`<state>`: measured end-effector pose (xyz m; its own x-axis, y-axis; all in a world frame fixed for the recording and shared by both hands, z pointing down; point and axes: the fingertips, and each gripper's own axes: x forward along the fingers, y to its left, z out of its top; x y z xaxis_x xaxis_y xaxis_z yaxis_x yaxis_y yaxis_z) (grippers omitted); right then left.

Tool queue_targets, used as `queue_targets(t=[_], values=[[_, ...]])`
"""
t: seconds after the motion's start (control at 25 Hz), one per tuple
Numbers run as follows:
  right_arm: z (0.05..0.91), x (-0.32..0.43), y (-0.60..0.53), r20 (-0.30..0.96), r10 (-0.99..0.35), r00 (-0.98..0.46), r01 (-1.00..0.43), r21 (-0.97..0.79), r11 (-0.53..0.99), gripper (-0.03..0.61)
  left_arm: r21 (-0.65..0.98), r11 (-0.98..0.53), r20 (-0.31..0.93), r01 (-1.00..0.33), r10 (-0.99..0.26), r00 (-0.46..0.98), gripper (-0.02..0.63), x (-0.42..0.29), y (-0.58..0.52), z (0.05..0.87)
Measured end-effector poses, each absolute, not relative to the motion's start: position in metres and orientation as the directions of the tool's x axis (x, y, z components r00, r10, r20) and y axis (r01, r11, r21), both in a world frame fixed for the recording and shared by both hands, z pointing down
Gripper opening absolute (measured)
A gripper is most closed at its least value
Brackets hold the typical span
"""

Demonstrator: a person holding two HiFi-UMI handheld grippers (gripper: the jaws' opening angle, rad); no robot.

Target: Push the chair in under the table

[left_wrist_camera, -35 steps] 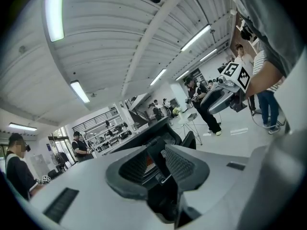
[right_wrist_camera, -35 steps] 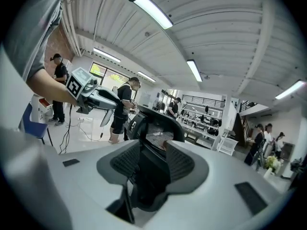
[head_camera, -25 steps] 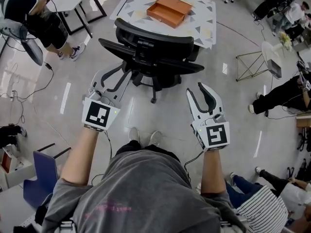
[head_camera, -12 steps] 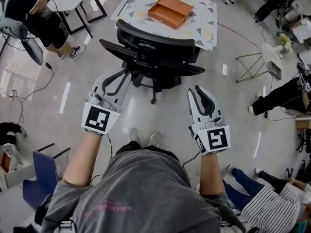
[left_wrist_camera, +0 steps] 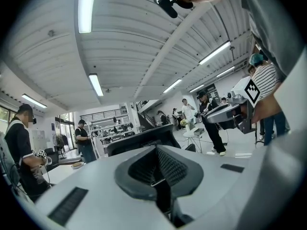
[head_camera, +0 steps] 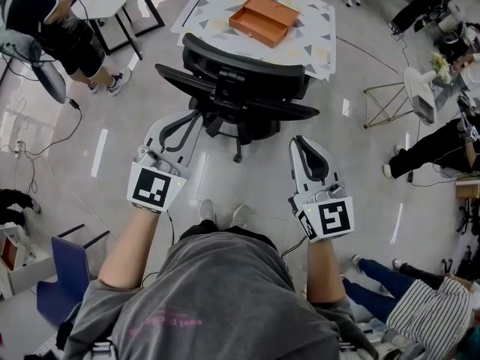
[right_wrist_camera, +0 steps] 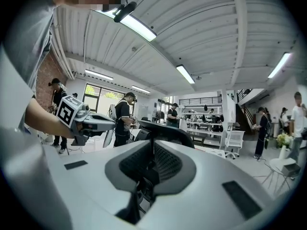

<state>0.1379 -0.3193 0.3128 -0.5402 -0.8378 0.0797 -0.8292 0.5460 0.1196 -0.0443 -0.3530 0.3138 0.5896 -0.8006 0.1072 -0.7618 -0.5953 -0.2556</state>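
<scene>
Two empty grippers: left gripper (head_camera: 183,120) together, right gripper (head_camera: 304,143) just closed together, so you nudge chair (head_camera: 241,77) at stiff backrest; prob rolls easy.

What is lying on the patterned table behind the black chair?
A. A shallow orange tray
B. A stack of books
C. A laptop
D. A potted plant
A: in the head view a shallow orange tray lies on the triangle-patterned table, just beyond the black chair.
</scene>
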Motion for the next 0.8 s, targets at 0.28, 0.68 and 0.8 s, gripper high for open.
queue_targets(t=[0.28, 0.68, 0.8], values=[[0.314, 0.13, -0.326, 0.08, -0.842, -0.534, -0.833, 0.124, 0.54, 0.018, -0.253, -0.607, 0.11, -0.754, -0.792, 0.601, 0.002, -0.051, -0.358, 0.314], [0.315, 0.123, -0.332, 0.086, -0.845, -0.527, -0.837, 0.122, 0.534, 0.005, -0.242, -0.611, 0.098, -0.754, -0.788, 0.608, 0.002, -0.057, -0.363, 0.312], [0.315, 0.122, -0.333, 0.088, -0.844, -0.529, -0.835, 0.12, 0.536, 0.005, -0.249, -0.617, 0.104, -0.747, -0.784, 0.612, 0.002, -0.057, -0.363, 0.312]])
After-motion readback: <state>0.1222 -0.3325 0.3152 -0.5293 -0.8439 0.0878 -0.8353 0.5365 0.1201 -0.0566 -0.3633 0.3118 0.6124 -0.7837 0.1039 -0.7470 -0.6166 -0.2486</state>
